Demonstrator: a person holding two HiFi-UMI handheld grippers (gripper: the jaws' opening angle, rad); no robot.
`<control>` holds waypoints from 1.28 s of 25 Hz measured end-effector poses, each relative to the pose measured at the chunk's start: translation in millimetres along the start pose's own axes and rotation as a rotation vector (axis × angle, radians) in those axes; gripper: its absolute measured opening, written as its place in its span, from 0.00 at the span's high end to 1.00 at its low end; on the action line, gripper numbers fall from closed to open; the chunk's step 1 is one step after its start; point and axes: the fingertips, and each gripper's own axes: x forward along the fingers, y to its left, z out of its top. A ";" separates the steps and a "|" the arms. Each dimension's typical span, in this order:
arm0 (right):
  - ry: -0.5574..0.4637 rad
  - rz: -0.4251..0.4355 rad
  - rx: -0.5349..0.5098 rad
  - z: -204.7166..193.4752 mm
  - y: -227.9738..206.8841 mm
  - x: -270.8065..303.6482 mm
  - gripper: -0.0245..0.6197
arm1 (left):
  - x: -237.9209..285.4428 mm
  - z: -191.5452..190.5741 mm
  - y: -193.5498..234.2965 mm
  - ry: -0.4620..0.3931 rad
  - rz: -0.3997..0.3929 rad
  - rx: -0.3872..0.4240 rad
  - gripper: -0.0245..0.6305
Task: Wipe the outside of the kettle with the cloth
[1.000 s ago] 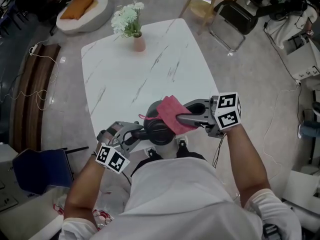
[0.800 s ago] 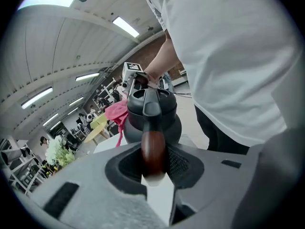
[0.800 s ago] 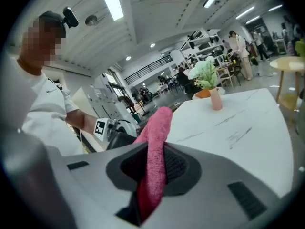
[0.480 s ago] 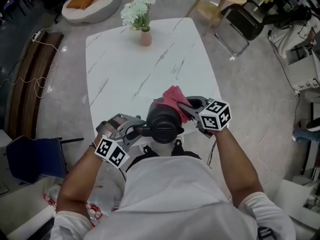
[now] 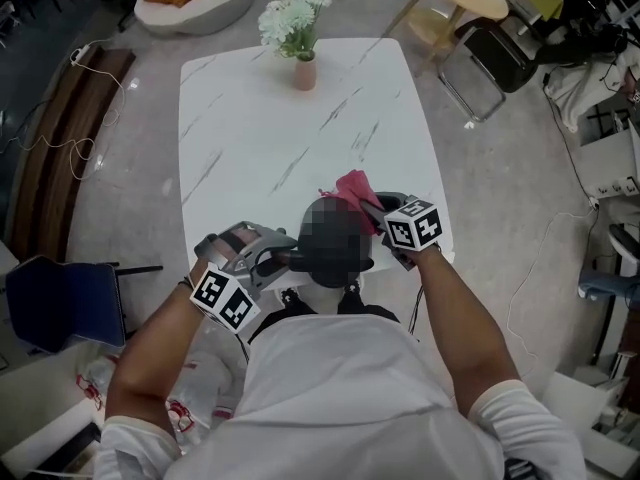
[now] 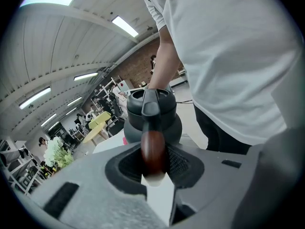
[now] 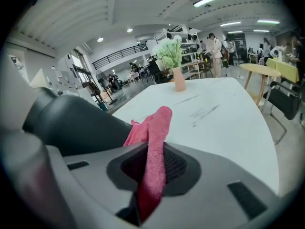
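While the left tongs clamp the wooden handle and hold the kettle straight ahead of them at the table's near edge, the right tongs pinch the pink cloth on the far side. From the right tongs the kettle's dark body sits immediately left. The cloth's loose end seems to lie against it, so I reckon the wipe has to sweep leftward.
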 end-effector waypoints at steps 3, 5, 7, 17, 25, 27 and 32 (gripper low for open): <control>0.051 -0.017 -0.010 -10.7 -8.8 12.0 0.87 | -0.4 2.5 1.0 0.008 -0.013 -0.020 0.82; 0.075 -0.034 -0.018 -14.4 -14.8 17.3 0.87 | 1.4 -0.1 1.2 0.009 -0.015 0.001 0.82; 0.073 -0.061 -0.027 -11.9 -20.4 16.1 0.87 | 3.6 -1.8 1.0 0.008 -0.018 0.022 0.82; -0.014 0.020 -0.252 72.0 24.5 -70.8 0.86 | 7.6 2.2 3.5 0.018 -0.062 0.068 0.82; -0.007 0.506 -0.497 123.2 159.5 -145.1 0.86 | 11.5 5.2 6.5 0.026 -0.088 0.087 0.81; 0.064 0.628 -0.529 116.8 181.2 -149.7 0.86 | 12.2 6.0 6.5 0.030 -0.089 0.089 0.81; 0.234 0.634 -0.604 95.0 179.2 -111.5 0.86 | 11.9 10.2 4.7 0.043 -0.084 0.109 0.81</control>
